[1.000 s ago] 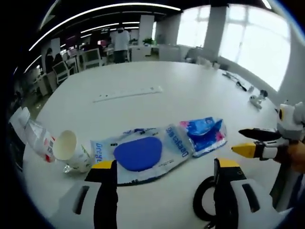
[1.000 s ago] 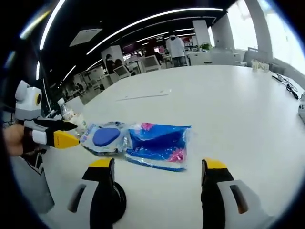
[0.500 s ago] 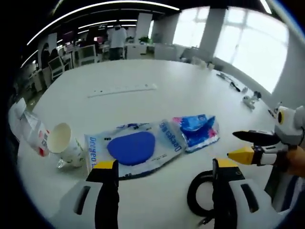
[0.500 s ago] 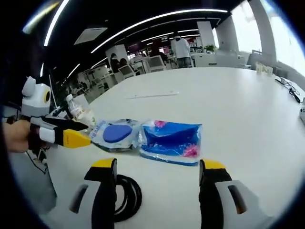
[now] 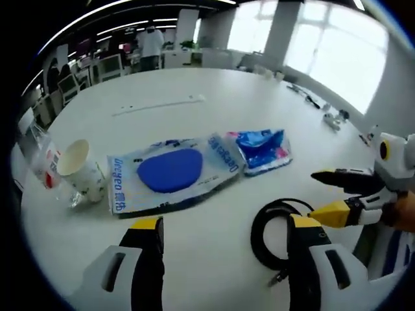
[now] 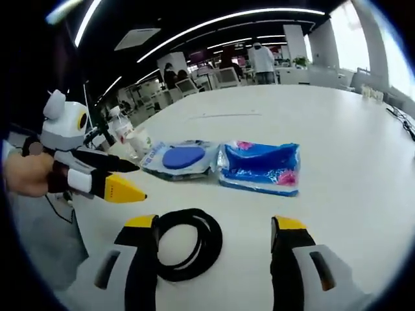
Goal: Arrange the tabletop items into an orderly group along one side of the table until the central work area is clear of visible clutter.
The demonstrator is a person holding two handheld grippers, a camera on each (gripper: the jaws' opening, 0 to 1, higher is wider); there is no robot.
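A: Report the grippers.

B: Left gripper [image 5: 224, 259]: jaws apart, nothing between them, raised over the near edge of the white table [image 5: 194, 123]. Right gripper [image 6: 215, 259]: jaws likewise apart and empty. Each shows in the other's view, held in a hand [image 6: 29, 175], its yellow-tipped jaws spread.

A: Items on the table?

B: A black cable [image 6: 188, 243], coiled, lies nearest, just ahead of the right gripper and partly behind its left jaw. In the left gripper view the same coil sits behind the right jaw. Beyond it, a clear pouch [image 5: 172, 178] with a blue oval inside lies flat. Touching its right end is a blue packet [image 5: 262, 149], crumpled. Left of the pouch, a paper cup [image 5: 81, 172] lies on its side, mouth towards the camera. A plastic bottle [image 5: 42, 159] lies just beside the cup.

A: Anything further out?

B: A long white strip [image 5: 155, 105] lies mid-table, well apart from the group. Small objects sit at the far right edge, too small to identify.
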